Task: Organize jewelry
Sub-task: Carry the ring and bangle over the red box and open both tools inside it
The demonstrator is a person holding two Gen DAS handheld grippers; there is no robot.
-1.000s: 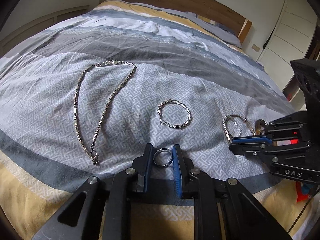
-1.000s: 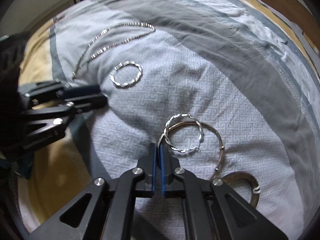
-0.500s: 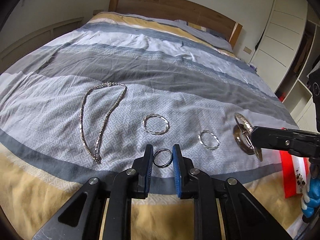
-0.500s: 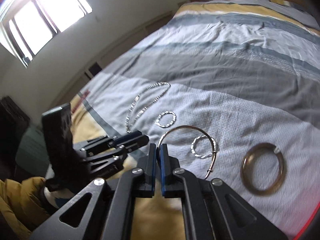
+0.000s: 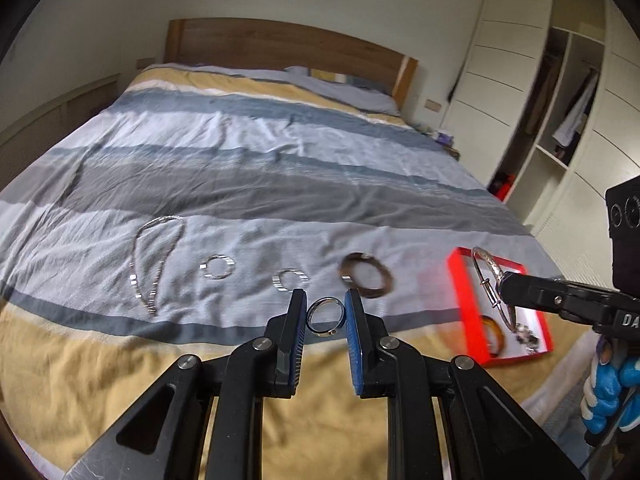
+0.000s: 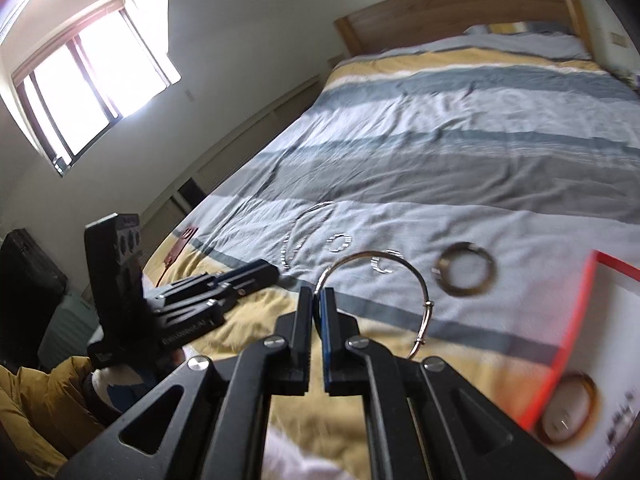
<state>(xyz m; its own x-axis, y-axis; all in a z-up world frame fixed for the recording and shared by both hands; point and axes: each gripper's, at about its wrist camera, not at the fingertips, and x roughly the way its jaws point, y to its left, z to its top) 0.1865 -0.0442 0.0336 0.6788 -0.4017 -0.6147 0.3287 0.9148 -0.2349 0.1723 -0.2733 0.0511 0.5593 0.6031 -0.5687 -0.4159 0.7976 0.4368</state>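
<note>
My left gripper (image 5: 325, 310) is shut on a small silver ring (image 5: 326, 316), held above the bed's yellow front stripe. My right gripper (image 6: 318, 302) is shut on a thin silver bangle (image 6: 416, 280) and holds it over the red box (image 5: 538, 334); the bangle (image 5: 486, 276) also shows in the left wrist view. On the bed lie a silver chain necklace (image 5: 154, 264), two twisted silver bracelets (image 5: 218, 267) (image 5: 290, 280) and a dark brown bangle (image 5: 366, 276).
The red box (image 6: 576, 320) has a white inside that holds an amber bangle (image 5: 494, 334) and beaded pieces (image 5: 528, 336). A wooden headboard (image 5: 280, 48) stands at the far end. White wardrobes (image 5: 520, 92) stand to the right. A window (image 6: 84, 88) is on the left wall.
Both grippers have lifted away from the bed and swung right. The right gripper has carried the silver bangle off the bed to above the red box. The left still holds the ring.
</note>
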